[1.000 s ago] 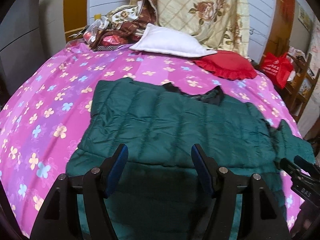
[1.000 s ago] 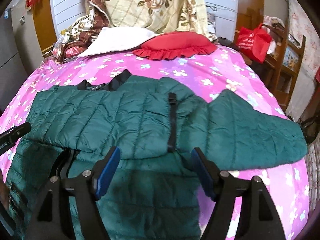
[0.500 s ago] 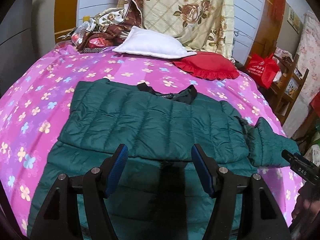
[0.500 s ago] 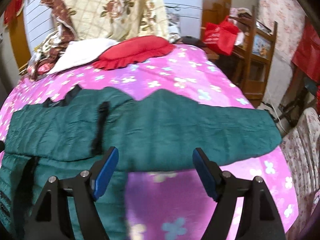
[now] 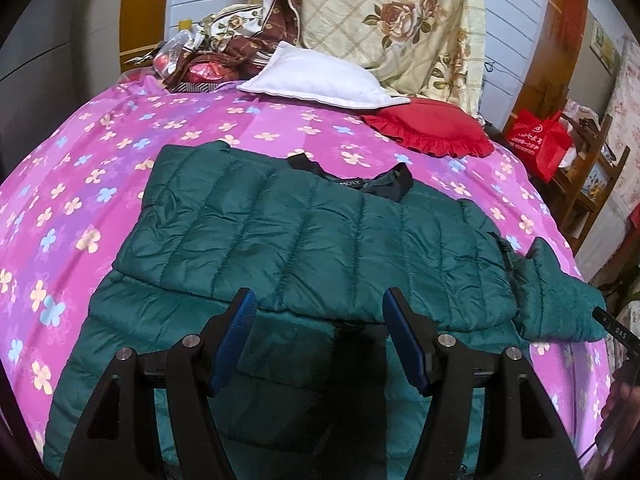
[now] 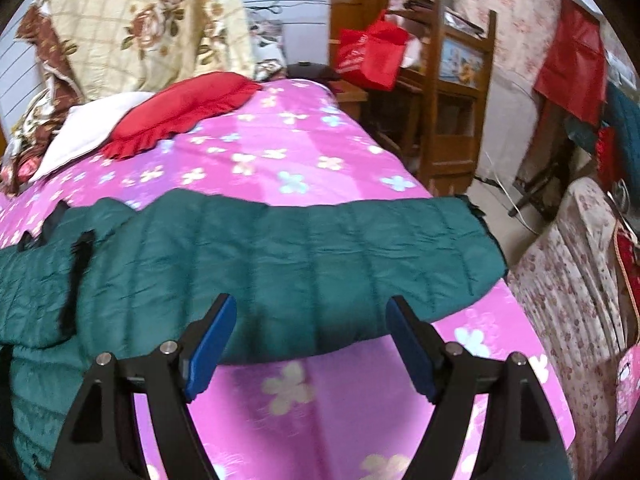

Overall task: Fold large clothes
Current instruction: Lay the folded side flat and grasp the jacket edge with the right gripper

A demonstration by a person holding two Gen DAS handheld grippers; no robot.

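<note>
A dark green quilted jacket [image 5: 320,240] lies flat on the pink flowered bedspread [image 5: 80,168], black collar toward the pillows, one sleeve folded across its body. My left gripper [image 5: 320,304] hovers open over the jacket's lower body, nothing between its blue pads. The other sleeve [image 6: 320,248] stretches out to the right toward the bed's edge. My right gripper [image 6: 310,312] stands open just in front of that sleeve's near edge, apart from it. A black part of the right gripper shows at the right rim of the left wrist view.
A white pillow [image 5: 320,80] and a red frilled cushion [image 5: 432,128] lie at the head of the bed, with a rose-patterned quilt [image 5: 392,20] behind. A red bag [image 6: 372,56] and wooden shelves [image 6: 452,120] stand right of the bed.
My right gripper has swung to the right along the jacket, from over its body to in front of the outstretched sleeve. The left gripper's view has shifted only slightly.
</note>
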